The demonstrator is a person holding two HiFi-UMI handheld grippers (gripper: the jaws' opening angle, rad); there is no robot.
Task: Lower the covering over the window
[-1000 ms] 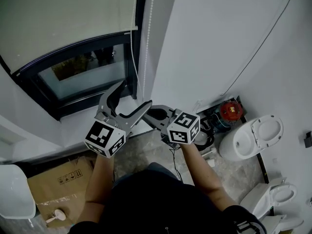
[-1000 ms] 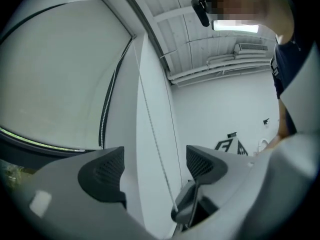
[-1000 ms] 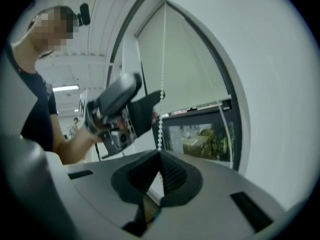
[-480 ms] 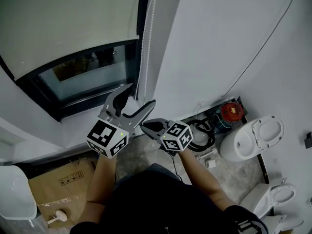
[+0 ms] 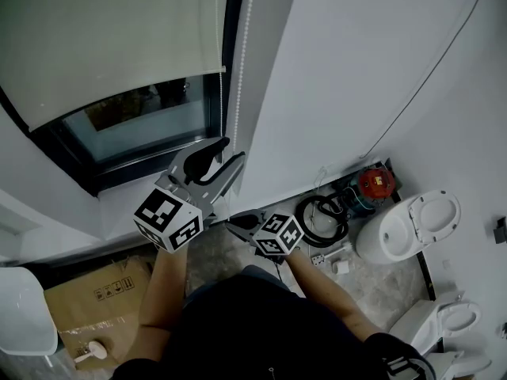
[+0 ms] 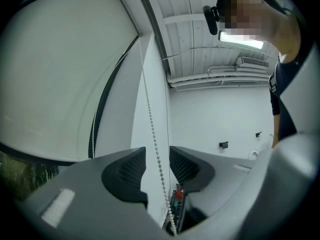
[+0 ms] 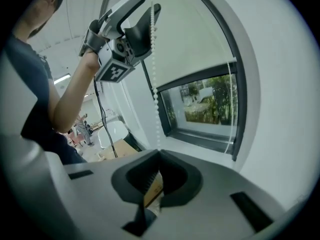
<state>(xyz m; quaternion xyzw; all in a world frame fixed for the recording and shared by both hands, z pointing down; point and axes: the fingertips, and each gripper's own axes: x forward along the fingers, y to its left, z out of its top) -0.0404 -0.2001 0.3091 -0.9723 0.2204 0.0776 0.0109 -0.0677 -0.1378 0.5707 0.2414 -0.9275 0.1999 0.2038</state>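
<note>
A pale roller blind (image 5: 103, 46) covers the upper part of the dark-framed window (image 5: 135, 125). Its white bead chain (image 5: 237, 70) hangs beside the frame. My left gripper (image 5: 222, 150) is raised at the chain. In the left gripper view the bead chain (image 6: 152, 129) runs between the jaws, which have just been closing, and a gap shows on both sides. Lower down, my right gripper (image 5: 232, 225) is shut. In the right gripper view the bead chain (image 7: 154, 74) comes down from the left gripper (image 7: 145, 4) into its closed tips (image 7: 160, 154).
A white wall stands right of the window. On the floor are a white toilet (image 5: 412, 220), a red device (image 5: 372, 182), a black cable coil (image 5: 321, 216) and a cardboard box (image 5: 87, 299). A pale window sill (image 5: 127, 200) lies below the glass.
My right gripper has moved down along the chain, staying shut. The blind's bottom edge has come lower over the glass. The left gripper's jaws have narrowed around the chain.
</note>
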